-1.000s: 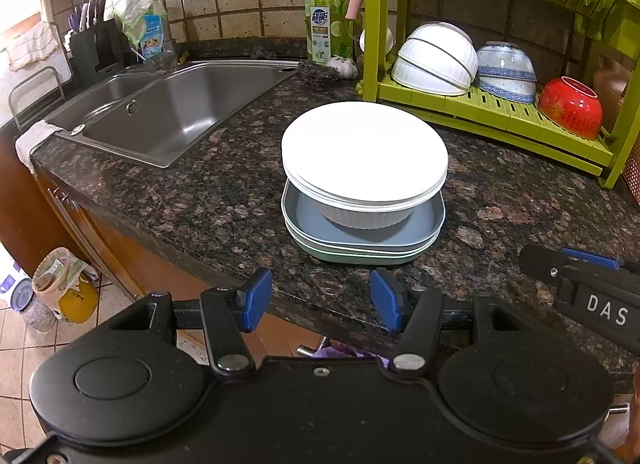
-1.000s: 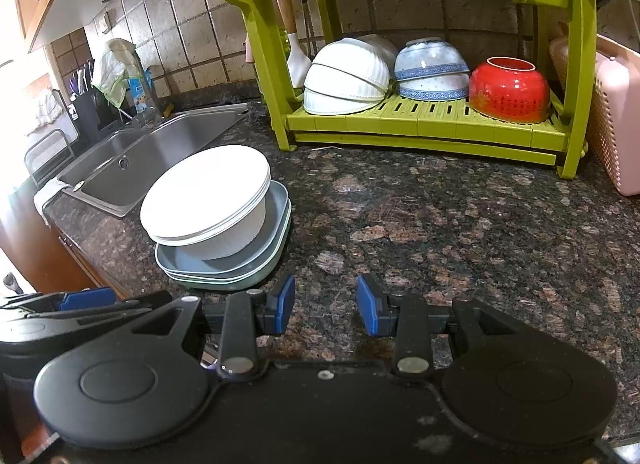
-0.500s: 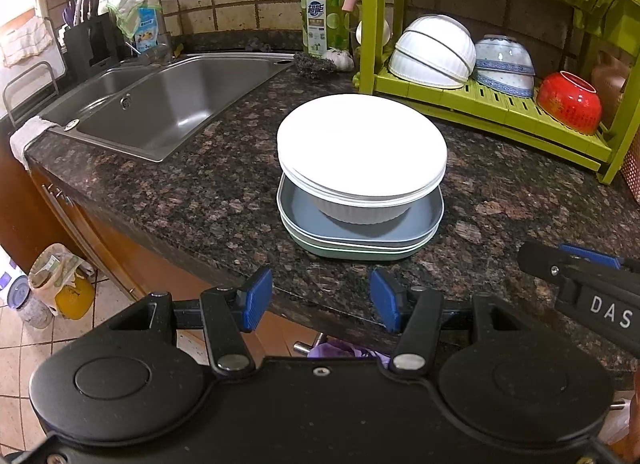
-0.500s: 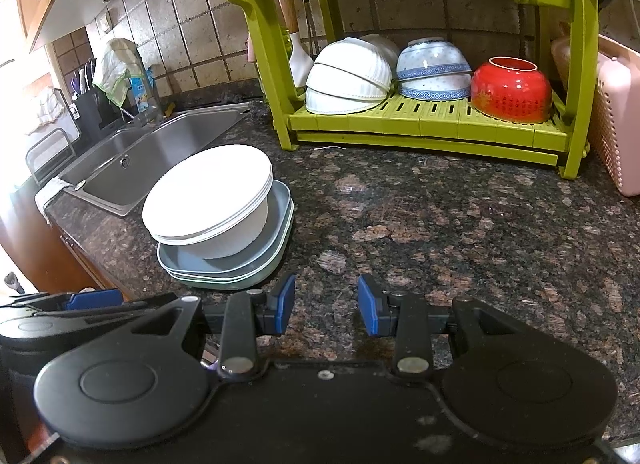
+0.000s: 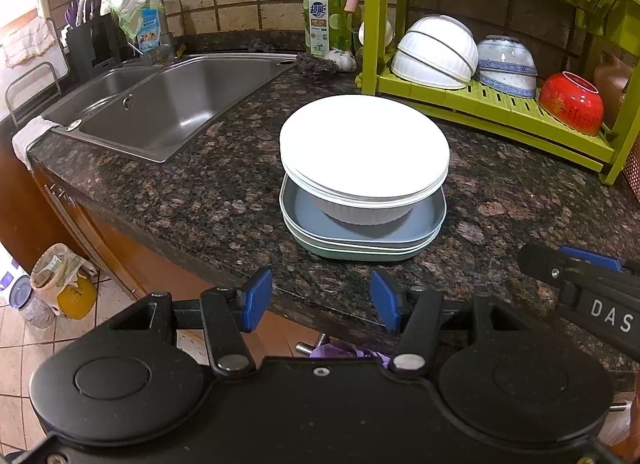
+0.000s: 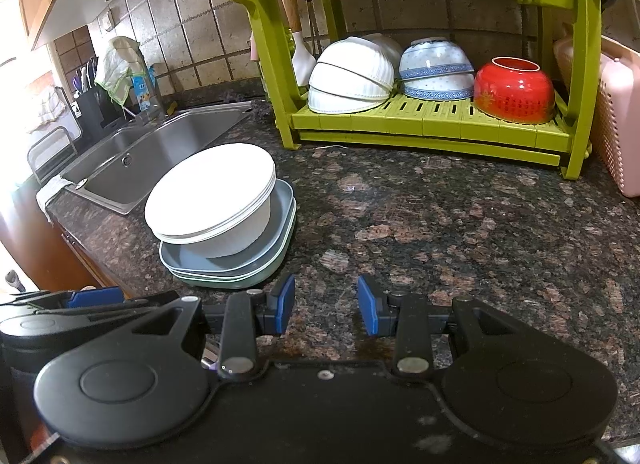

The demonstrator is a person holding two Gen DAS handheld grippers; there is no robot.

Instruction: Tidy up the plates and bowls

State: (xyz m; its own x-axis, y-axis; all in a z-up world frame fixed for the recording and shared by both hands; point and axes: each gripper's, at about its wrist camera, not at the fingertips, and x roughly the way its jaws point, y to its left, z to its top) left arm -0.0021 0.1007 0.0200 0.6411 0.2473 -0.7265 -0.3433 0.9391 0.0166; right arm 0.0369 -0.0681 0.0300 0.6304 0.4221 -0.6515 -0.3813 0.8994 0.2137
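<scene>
Granite counter (image 5: 168,200) carries the plate stack (image 5: 363,144) at my twelve o'clock. Only my right view shows the pink basket (image 6: 618,132). My left gripper (image 5: 316,302) and right gripper (image 6: 326,306) hover low, level, wide open, empty.

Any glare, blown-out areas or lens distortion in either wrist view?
Left wrist: sharp; white plates nearly blown out; fisheye bends the green rack. Right wrist: strong overexposure at the left edge beside the sink; countertop sharp, its edges curved by the lens.
</scene>
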